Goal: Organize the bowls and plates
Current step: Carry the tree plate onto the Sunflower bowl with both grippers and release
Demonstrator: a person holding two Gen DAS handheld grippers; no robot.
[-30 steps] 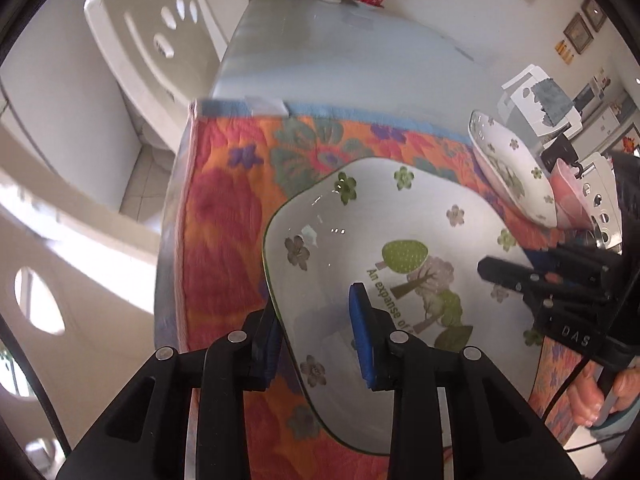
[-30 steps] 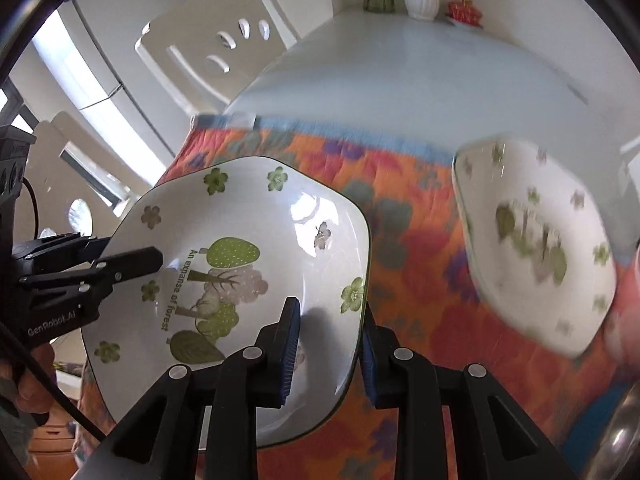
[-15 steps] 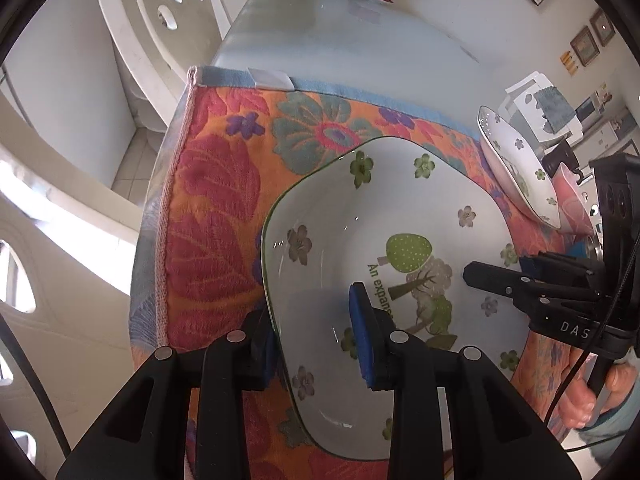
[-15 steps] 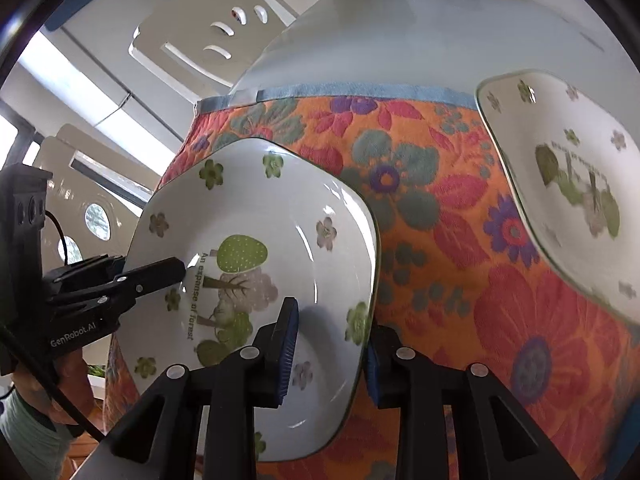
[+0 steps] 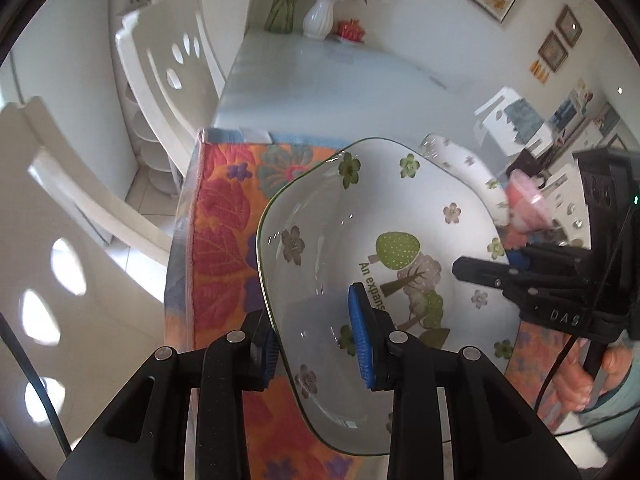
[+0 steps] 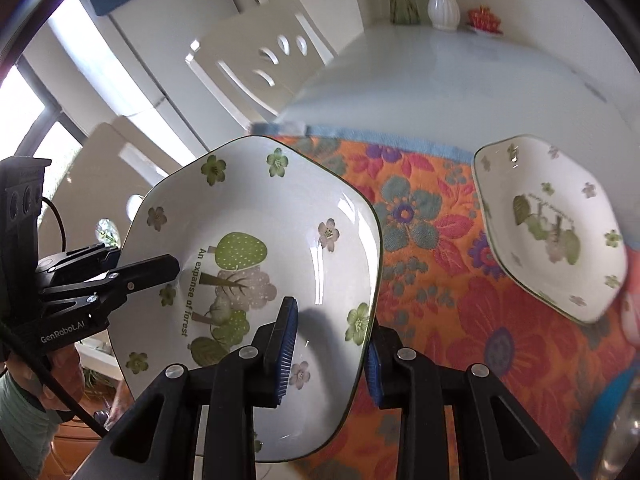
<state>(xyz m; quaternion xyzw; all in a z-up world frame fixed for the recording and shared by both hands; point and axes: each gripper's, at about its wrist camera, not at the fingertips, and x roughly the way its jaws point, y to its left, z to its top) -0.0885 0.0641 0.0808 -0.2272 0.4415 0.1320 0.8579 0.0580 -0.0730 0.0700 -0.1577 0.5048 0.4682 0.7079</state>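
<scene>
Together we hold 1 large plate [image 5: 384, 240] with both tools — a white, roughly hexagonal dish printed with green and pink flowers, trees and the words "An expanse of forest". Our left gripper [image 5: 316, 344] has its 2 blue pads clamped on the plate's near-left rim, 1 pad under the edge and 1 inside the dish. Our right gripper [image 6: 330, 348] bites the opposite rim the same way, 1 pad inside and 1 outside, so both tools are closed on this plate. It hangs tilted above the floral cloth [image 6: 436, 264], clear of it as far as we can tell.

We count 2 plates of this pattern: the 1 we carry and a second plate [image 6: 552, 220], smaller in view, lying on the cloth to the right, well apart from ours. From the left wrist view that second plate peeks out behind the carried one, with 1 pink bowl-like thing [image 5: 526, 204] just beyond it — too blurred for us to say more.

The cloth covers the near end of 1 white table [image 5: 340, 92]. At the far end stand 1 white vase [image 5: 318, 20] of flowers and 1 small red item [image 5: 351, 30]. We see 2 white chairs [image 5: 168, 68] along the left side.
</scene>
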